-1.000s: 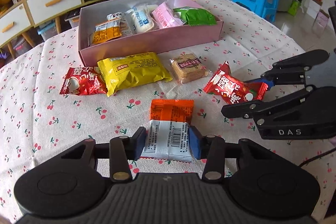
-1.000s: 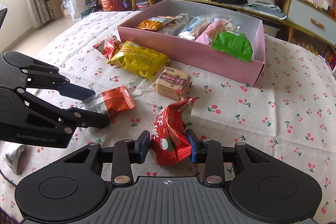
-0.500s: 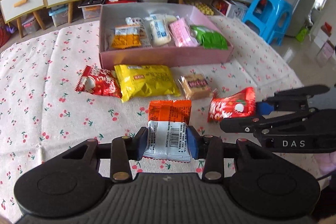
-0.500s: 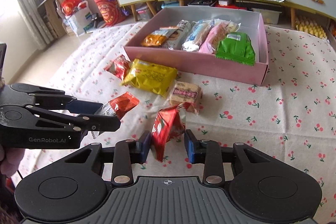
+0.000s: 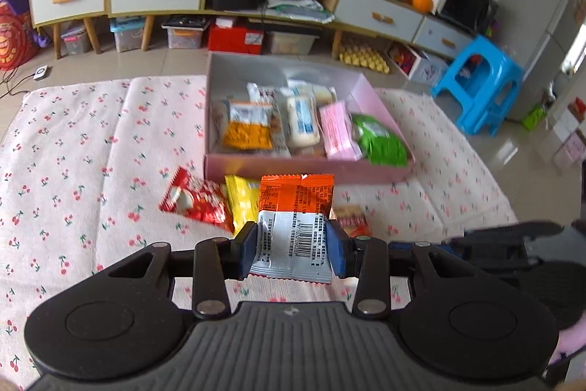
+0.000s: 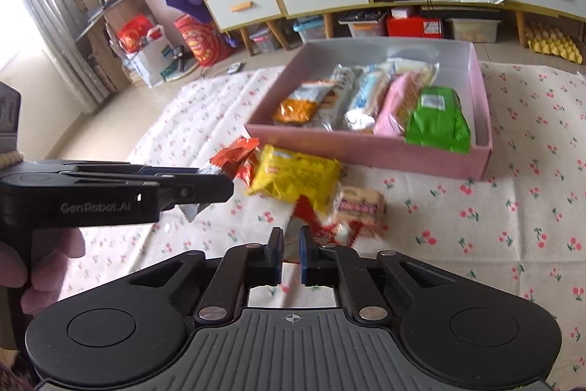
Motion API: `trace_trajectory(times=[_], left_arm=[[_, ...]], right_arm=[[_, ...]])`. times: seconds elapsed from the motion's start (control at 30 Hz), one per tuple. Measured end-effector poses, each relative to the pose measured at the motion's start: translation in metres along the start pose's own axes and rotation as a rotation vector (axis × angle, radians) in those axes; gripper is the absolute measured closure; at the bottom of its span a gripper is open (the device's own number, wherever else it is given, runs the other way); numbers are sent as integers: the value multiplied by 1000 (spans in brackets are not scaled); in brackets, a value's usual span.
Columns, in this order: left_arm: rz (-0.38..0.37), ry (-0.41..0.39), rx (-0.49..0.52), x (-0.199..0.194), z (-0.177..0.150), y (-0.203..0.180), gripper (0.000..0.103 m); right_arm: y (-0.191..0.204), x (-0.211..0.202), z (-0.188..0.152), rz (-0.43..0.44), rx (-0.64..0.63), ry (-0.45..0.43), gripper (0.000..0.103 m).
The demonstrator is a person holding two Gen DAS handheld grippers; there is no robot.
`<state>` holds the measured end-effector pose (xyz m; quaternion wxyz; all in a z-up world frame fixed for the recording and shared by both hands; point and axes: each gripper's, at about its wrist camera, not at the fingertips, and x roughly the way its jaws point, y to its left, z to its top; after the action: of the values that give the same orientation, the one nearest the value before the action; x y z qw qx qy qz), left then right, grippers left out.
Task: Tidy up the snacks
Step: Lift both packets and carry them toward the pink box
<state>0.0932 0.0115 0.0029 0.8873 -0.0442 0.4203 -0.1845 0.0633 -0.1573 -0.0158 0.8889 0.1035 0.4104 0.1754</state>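
Note:
My left gripper [image 5: 293,250] is shut on an orange-and-white snack packet [image 5: 295,207], held up off the cherry-print tablecloth [image 5: 91,149]. In the right wrist view that same gripper [image 6: 219,184] comes in from the left with the orange packet [image 6: 234,156] at its tip. My right gripper [image 6: 291,253] is shut on the thin foil edge of a red snack packet [image 6: 326,231], which hangs over the cloth. Beyond both stands the pink box [image 5: 311,169], with several packets lying in a row inside.
On the cloth in front of the pink box [image 6: 366,151] lie a yellow packet [image 6: 296,178], a biscuit packet [image 6: 360,207] and a second red packet [image 5: 194,204]. A person's hand [image 6: 44,262] holds the left gripper. Cabinets and a blue stool [image 5: 479,79] stand behind the table.
Both grippers have risen from the cloth with their packets. The right jaws have closed from around the red packet's body to a tight pinch on its edge. Both views have rolled.

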Motion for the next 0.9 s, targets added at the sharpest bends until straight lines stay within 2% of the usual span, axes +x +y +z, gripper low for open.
trace_trajectory(times=[0.27, 0.3, 0.37, 0.47, 0.57, 0.67, 0.9], left_arm=[[15, -41, -84, 3, 18, 13, 66], [13, -39, -97, 4, 19, 15, 66], [8, -29, -115, 7, 18, 16, 66], [14, -6, -116, 10, 14, 17, 66], [28, 7, -115, 9, 11, 21, 66], [33, 20, -126, 8, 9, 26, 66], [44, 36, -131, 8, 7, 32, 66]], right_arm=[[-7, -8, 23, 25, 73, -55, 99], [-6, -8, 24, 54, 64, -58, 91], [-5, -2, 25, 107, 43, -31, 85], [4, 12, 17, 47, -70, -4, 70], [13, 27, 10, 26, -196, 38, 69], [22, 37, 4, 21, -285, 58, 43], [42, 65, -9, -57, -450, 91, 42]])
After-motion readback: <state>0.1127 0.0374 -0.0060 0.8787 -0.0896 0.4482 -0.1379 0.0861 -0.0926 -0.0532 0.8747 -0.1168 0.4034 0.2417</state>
